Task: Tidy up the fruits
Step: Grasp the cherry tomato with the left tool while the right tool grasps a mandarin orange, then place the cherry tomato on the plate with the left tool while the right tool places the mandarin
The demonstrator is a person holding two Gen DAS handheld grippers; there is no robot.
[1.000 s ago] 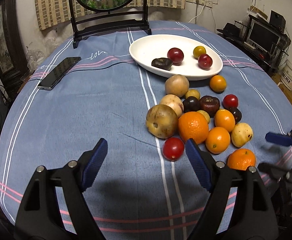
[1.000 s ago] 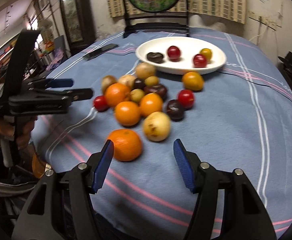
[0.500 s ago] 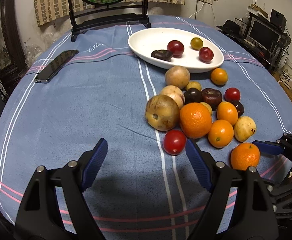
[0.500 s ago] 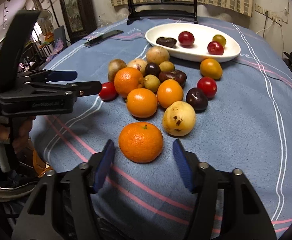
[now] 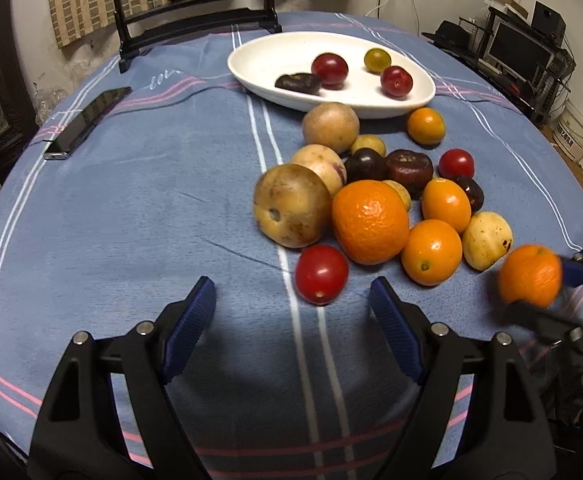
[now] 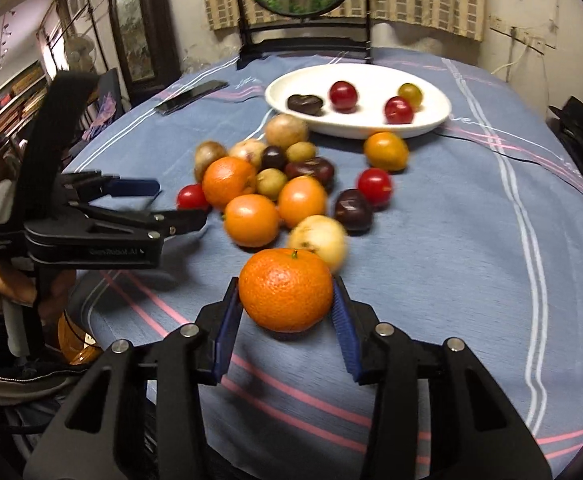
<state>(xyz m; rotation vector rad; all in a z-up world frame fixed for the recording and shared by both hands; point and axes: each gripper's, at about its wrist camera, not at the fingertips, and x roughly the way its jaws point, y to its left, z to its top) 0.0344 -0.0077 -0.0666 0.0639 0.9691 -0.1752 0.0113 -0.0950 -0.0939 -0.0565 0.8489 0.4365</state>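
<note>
Left wrist view: left gripper (image 5: 291, 304) spread wide, nothing between the pads, red tomato (image 5: 321, 274) just ahead on the blue cloth (image 5: 131, 208).
Right wrist view: right gripper (image 6: 285, 312) closing, pads pressed on both sides of the round mandarin (image 6: 286, 290), stem end up, near the fruit heap.

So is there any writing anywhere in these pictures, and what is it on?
"GenRobot.AI": pale lettering on the side of the left hand-held gripper, slightly blurred.
"love": white script on the blue tablecloth; a likely reading.
White bucket at the right edge: label too small to read.
</note>
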